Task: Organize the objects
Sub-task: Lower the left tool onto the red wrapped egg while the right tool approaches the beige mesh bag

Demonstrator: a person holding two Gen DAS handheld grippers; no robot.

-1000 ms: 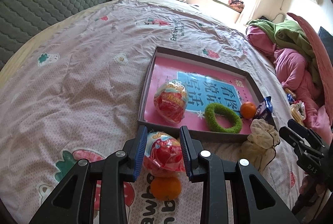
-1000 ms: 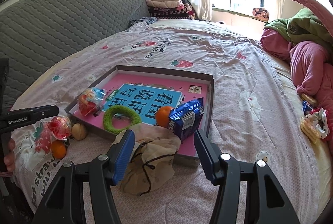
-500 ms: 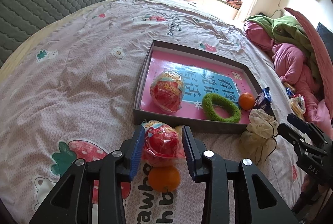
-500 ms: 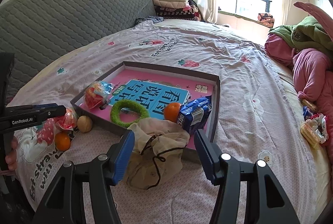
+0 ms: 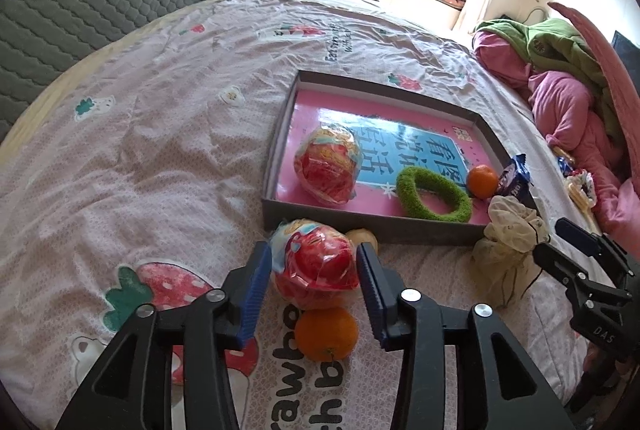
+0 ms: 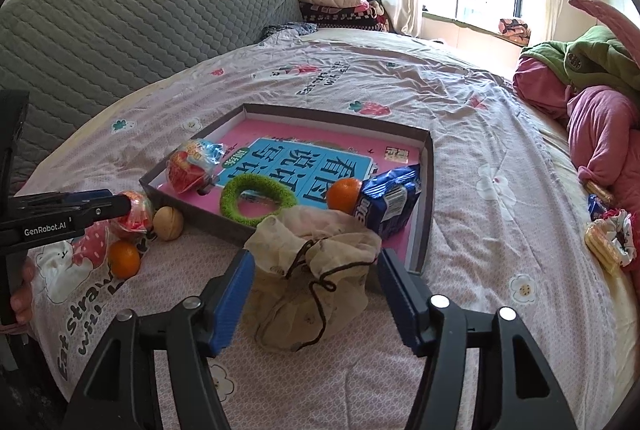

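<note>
wide bare bed (image 5: 160,134) lies open left of the box (image 5: 424,230); an orange (image 5: 326,334), wrapped toy (image 5: 316,266) and cloth pouch (image 6: 312,270) crowd its near wall.

Both grippers are black plastic frames with triangular cut-outs and silver round screws. The left gripper (image 5: 314,272) and right gripper (image 6: 314,288) carry ribbed blue pads (image 5: 256,294). White lettering "GenRobot.AI" marks the left one's side.

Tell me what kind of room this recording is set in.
Most likely a bedroom: work happens on a bed with a strawberry-print sheet, backed by a grey quilted headboard, with folded blankets stacked beside the window.
</note>
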